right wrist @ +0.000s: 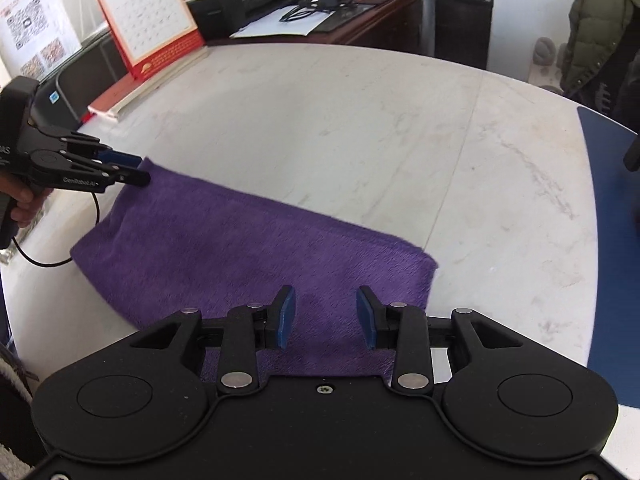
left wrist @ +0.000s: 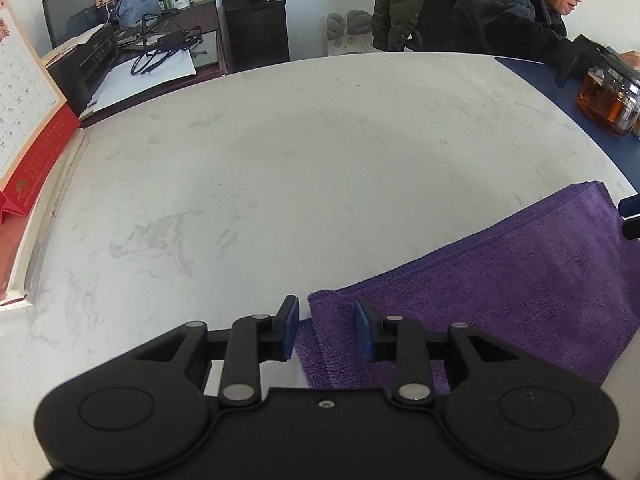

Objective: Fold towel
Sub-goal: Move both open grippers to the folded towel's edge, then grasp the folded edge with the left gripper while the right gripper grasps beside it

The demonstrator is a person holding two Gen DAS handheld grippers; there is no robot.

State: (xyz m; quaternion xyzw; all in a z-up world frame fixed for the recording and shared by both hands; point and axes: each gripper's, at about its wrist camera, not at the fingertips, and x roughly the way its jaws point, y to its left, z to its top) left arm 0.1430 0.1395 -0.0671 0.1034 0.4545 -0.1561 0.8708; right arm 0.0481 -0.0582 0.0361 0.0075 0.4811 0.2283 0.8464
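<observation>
Seen from the left wrist, the purple towel (left wrist: 500, 280) lies folded on the white marble table (left wrist: 280, 160), toward its near right part, with a layered folded edge facing the table's middle. The left gripper (left wrist: 326, 330) hangs over the towel's left corner; its blue pads (left wrist: 291, 330) stand spread, with the corner between them but neither pad pressing on it. That corner looks slightly raised, so it could spring back or unfold if the fingers drag across it while drawing away. A glass teapot (left wrist: 610, 98) of amber tea sits at the table's far right, well apart from the towel, beside a seated person (left wrist: 532, 12).

From the right wrist, the towel lies as a flat band on the table's near side. The right gripper (right wrist: 326, 316) hovers over its near right part, jaws parted and gripping nothing. The left gripper (right wrist: 132, 168) shows at the towel's far left corner; whether it touches the cloth I cannot tell. Should either gripper snag the plush pile when lifting off, the top layer would likely shift and spoil the fold. A red desk calendar (right wrist: 150, 20) stands at the table's far left edge, clear of the work.
</observation>
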